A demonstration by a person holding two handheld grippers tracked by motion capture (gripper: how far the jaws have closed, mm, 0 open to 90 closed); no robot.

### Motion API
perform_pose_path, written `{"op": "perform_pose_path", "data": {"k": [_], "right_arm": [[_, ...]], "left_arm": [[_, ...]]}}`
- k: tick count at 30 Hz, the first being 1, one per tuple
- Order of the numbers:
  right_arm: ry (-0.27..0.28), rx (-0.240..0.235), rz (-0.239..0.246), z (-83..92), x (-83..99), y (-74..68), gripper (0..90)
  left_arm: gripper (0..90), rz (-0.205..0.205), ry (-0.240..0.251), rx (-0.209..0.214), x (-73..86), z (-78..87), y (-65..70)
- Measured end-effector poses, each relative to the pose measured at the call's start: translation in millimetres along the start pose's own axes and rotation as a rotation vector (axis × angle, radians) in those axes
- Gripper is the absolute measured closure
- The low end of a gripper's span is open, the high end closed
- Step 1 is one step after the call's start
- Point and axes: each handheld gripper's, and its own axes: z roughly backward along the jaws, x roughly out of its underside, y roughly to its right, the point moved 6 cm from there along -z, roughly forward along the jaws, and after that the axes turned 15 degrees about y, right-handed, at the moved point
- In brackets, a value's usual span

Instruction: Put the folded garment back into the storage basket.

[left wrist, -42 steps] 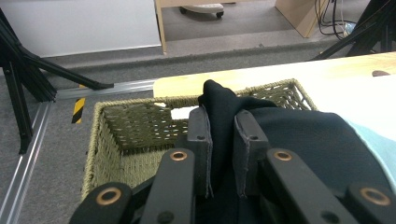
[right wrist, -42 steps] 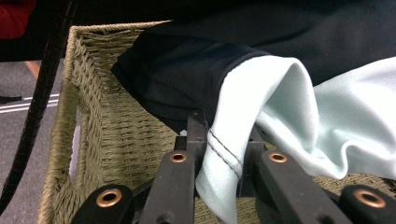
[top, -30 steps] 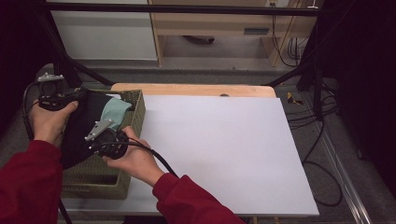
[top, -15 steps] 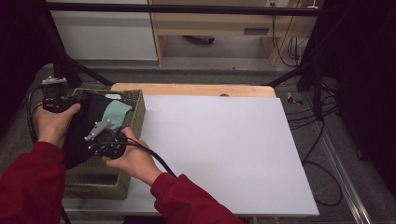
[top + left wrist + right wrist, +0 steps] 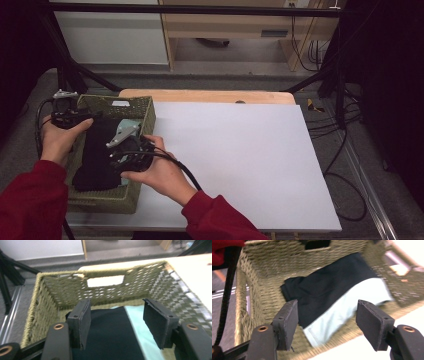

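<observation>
Both jaws just sprung apart, nothing pinched; L gripper (image 5: 117, 323) over black cloth (image 5: 110, 335) in basket (image 5: 165, 285); R gripper (image 5: 327, 325) above, pale cloth (image 5: 352, 307) probably underneath.

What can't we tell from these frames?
- What the black cloth is: folded; left claw view crops it at the bottom edge.
- Pale cloth: black cloth covers much of it.
- Basket floor: cloths hide it, all views.
- Basket weave, right claw view: motion blur.
- Right claw's jaws, high view: the hand hides them.
</observation>
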Motion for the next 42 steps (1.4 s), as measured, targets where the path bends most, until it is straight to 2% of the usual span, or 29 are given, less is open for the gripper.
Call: {"op": "perform_pose_path", "data": {"k": [3,6,9,12,18,19,22,25,27,30,32,35,42], "right_arm": [[0.036,0.036,-0.016,17.6,-2.6,11.2,28.1],[0.082,0.076,-0.039,32.2,-2.6,25.6,22.7],[0.119,0.118,-0.038,38.4,-0.4,37.6,14.8],[0.145,0.144,-0.044,46.4,1.5,49.1,11.9],[0.16,0.166,-0.079,61.6,4.5,70.4,10.1],[0.164,0.17,-0.086,63.9,4.5,72.7,10.1],[0.183,0.183,-0.093,73.8,5.6,82.7,9.9],[0.178,0.2,-0.096,81.4,8.5,91.3,9.9],[0.177,0.207,-0.097,87.7,10.8,95.9,9.8],[0.176,0.212,-0.104,96.3,15.1,103.2,9.4],[0.167,0.22,-0.112,100.3,18.2,108.4,9.5],[0.16,0.226,-0.118,105.5,21.7,114.8,9.6],[0.149,0.262,-0.139,117.8,30.5,129.5,9.4]], "left_arm": [[36.7,-0.002,0.035,0.003,-5.2,11.3,12.0],[32.0,-0.025,0.037,0.001,-7.5,16.5,21.6],[25.8,-0.016,0.046,-0.003,-12.8,22.7,30.8],[19.6,-0.023,0.071,-0.014,-19.6,32.2,41.1],[12.7,-0.016,0.117,0.033,-26.0,53.1,69.5],[12.1,-0.031,0.123,0.053,-25.4,57.3,76.2],[11.2,-0.04,0.134,0.074,-20.1,64.9,90.1],[10.6,-0.053,0.129,0.115,-9.4,71.5,106.3],[10.0,-0.055,0.142,0.109,-4.2,76.5,110.2],[10.1,-0.034,0.159,0.114,2.5,83.1,114.7],[9.5,-0.022,0.152,0.127,7.9,86.1,118.1],[8.4,-0.032,0.126,0.142,14.3,90.4,123.2],[7.7,-0.039,0.12,0.168,22.7,101.5,132.0]]}}
